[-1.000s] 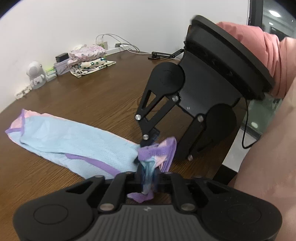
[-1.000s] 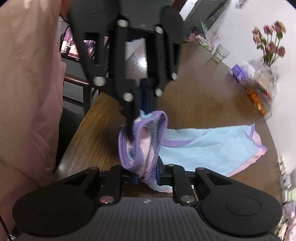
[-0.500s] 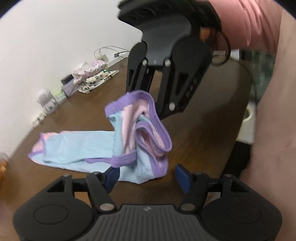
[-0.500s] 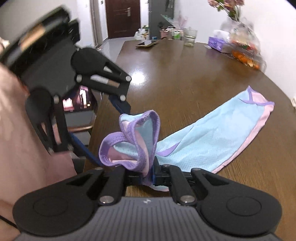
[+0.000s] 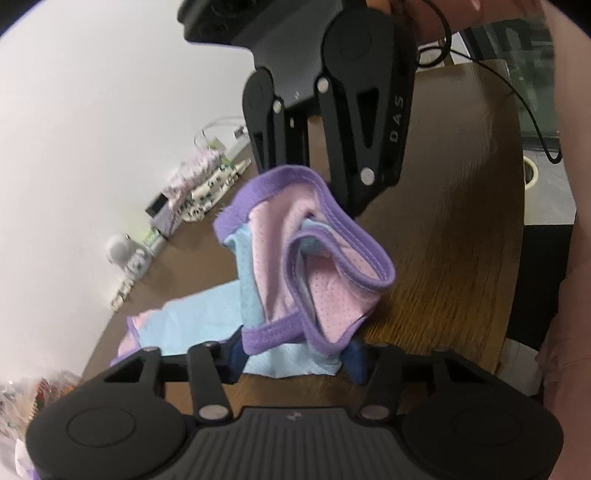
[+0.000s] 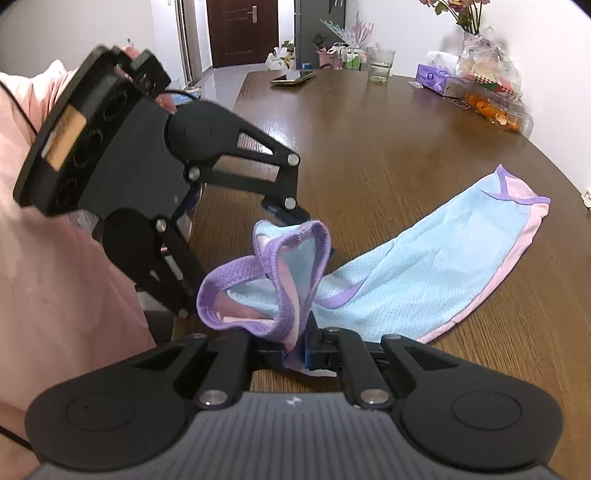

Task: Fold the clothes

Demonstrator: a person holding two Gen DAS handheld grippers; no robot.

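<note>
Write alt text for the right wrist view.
The right gripper pinches the purple waistband of blue-and-pink shorts trailing across a wooden table. The left gripper, jaws closing, reaches in at the bunched waistband.

Domestic dining room. Ahead of the right gripper (image 6: 295, 354), a wooden table (image 6: 388, 155) carries a drinking glass (image 6: 380, 65), tissue box (image 6: 433, 76), flowers (image 6: 466, 14) and packaged fruit (image 6: 491, 107); beyond stands a panelled door (image 6: 242, 31).
</note>
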